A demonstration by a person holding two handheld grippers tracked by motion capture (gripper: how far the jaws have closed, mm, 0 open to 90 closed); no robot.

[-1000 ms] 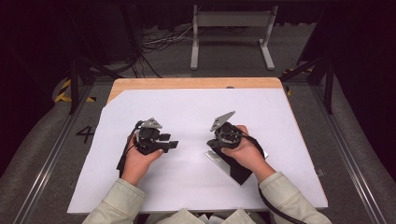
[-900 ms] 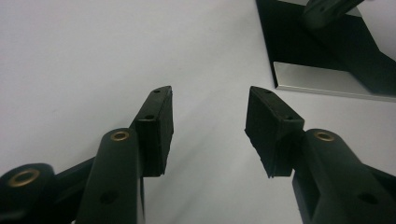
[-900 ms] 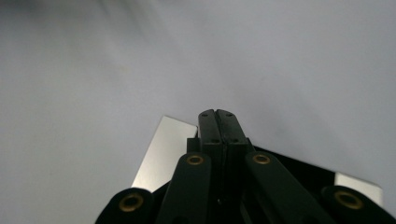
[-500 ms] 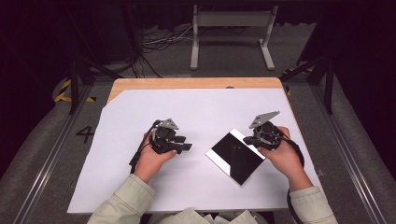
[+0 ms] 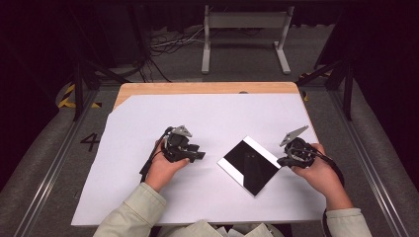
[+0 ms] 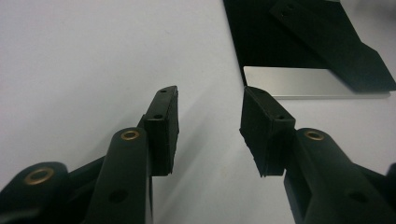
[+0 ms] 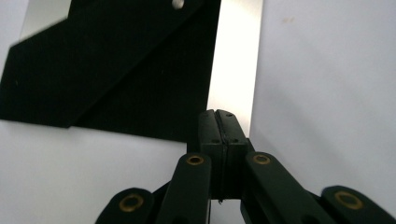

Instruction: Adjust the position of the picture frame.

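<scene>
Lies flat on the white sheet (image 5: 207, 113) over the desk (image 5: 197, 88): a thin black panel (image 5: 249, 165) with a silver strip (image 7: 233, 60) along one edge, between the two tools. Sits just ahead of the right hand-held gripper (image 5: 280, 162), whose jaws are pressed pad to pad with nothing between them, tips (image 7: 218, 116) right at the panel's near edge where dark face meets silver strip; cannot tell whether touching. Sits ahead and a little to the right of the left hand-held gripper (image 5: 200, 154), jaws spread wide and empty (image 6: 210, 107), low over the sheet, with the panel's strip (image 6: 313, 83) just beyond the right pad.

Looks like getting a hold on a panel too flat to pinch from above, so best treated as a two-tool job:

- Use the closed right tips as a pusher or wedge: stay low, almost grazing the sheet, and press on the edge rather than the glossy face
- Nudge gently toward the left tool, watching that the sheet does not wrinkle or drag along
- Bring the open left jaws square to the strip edge, one pad above and one below, only once that edge lifts or slides in between
- Close slowly and well onto the strip, not on a bare corner, to avoid a twist or slip
- Lift level, without scraping the face
</scene>
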